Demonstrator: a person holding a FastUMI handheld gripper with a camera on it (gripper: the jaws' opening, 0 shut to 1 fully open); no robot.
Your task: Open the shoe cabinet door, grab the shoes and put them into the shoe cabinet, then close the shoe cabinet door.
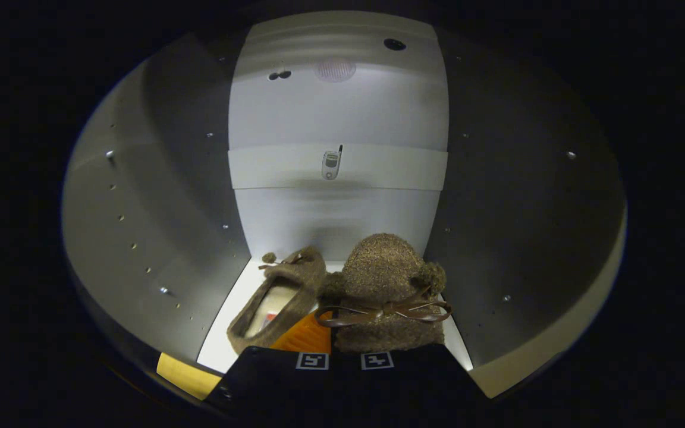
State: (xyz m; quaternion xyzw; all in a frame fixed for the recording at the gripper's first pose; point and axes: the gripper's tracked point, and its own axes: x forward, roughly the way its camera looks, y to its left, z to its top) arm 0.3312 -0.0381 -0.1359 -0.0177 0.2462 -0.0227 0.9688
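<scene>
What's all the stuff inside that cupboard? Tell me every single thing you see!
Shoe cabinet: one, grey-white, open, walls around everything.
Shelf: one, white, across the back, above the slippers.
Phone-like object: one, silvery, on the shelf's front.
Fuzzy slippers: two, brown with bows; one lies on the cabinet floor left of the fingers, the other stands just ahead of them, toe up.
Gripper: one, at the upright slipper; whether the fingers press on it cannot be told.

Inside the white shoe cabinet (pixel 200 196), the gripper (pixel 342 356) has its jaws closed on the right fuzzy shoe (pixel 387 297), beside the left shoe (pixel 280 300).
</scene>
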